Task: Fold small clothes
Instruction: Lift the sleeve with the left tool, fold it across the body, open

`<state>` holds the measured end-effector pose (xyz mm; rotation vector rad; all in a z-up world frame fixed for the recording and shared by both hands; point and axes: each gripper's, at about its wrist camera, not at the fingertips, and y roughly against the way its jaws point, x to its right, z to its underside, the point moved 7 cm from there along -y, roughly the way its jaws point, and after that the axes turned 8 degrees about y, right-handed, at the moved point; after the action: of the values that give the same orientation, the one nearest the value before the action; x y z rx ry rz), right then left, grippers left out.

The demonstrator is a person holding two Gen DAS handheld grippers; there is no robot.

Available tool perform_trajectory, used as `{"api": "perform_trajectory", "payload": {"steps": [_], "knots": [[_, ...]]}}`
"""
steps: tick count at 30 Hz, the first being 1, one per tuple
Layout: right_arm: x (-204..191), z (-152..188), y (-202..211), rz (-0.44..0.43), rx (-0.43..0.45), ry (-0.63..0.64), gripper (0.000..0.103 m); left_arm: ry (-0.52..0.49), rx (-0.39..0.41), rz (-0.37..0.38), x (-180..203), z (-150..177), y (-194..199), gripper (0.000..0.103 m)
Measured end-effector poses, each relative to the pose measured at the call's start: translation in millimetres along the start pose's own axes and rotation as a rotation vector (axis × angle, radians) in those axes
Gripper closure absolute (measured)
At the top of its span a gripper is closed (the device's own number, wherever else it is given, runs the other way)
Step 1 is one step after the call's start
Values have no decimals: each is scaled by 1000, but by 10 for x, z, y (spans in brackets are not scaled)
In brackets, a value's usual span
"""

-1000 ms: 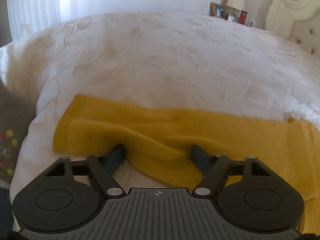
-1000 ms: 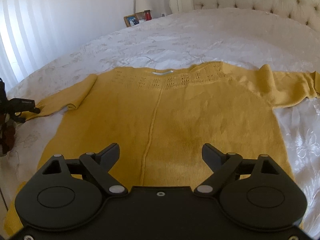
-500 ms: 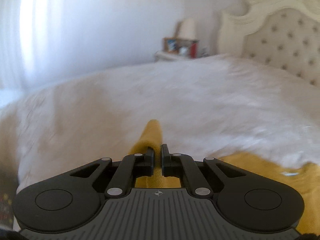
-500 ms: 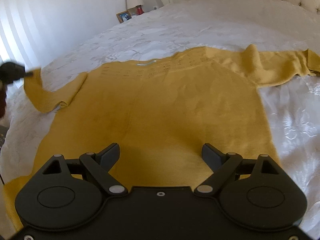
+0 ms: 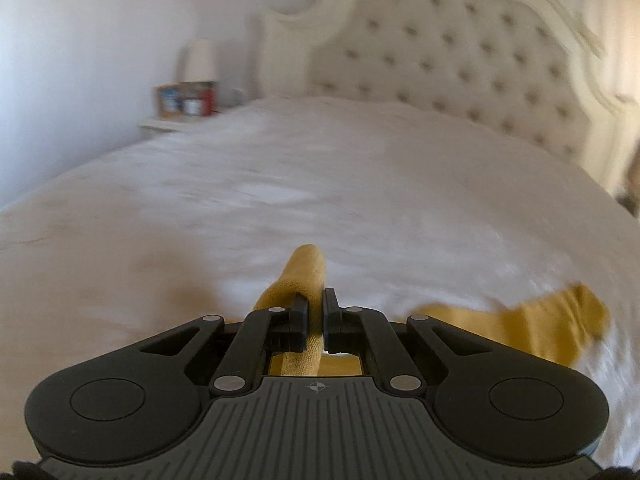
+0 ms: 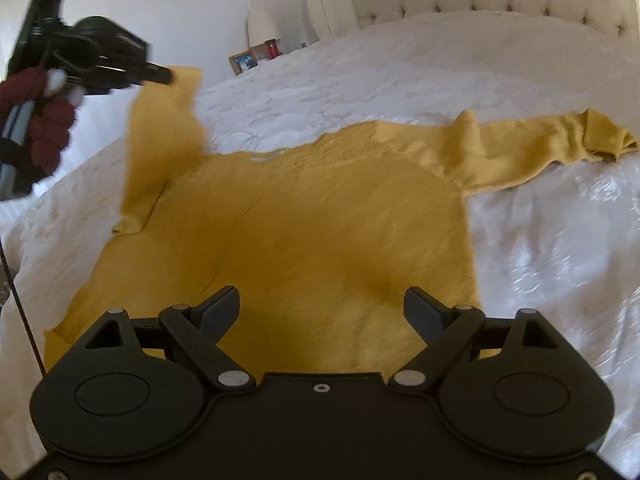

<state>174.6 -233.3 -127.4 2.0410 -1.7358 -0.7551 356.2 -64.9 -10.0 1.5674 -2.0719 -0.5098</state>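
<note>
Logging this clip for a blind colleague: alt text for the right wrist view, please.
A mustard sweater lies flat on a white bed; the left gripper holds one sleeve raised. The right gripper hovers open above the hem.

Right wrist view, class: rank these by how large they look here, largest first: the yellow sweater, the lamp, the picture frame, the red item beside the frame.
1. yellow sweater
2. lamp
3. picture frame
4. red item

The last three stand far from the camera, so their true sizes stay unsure.
</note>
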Motion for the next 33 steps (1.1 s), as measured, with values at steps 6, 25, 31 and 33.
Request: {"api": "perform_trajectory", "payload": {"steps": [6,25,31,33], "knots": [[85,-38,56,-16,7,-18,13,-66,-146,72,382,442,-271,95],[-575,197,168,-252,-91,20,39,-98,-389,-39,-342,1501,577,73],[-1086,375,195,-371,-123,87,41,-42,-507,-132,-870,1929,779,72],[-1228,412,176,-401,-130,119,41,-36,-508,-141,-973,1958,878,72]]}}
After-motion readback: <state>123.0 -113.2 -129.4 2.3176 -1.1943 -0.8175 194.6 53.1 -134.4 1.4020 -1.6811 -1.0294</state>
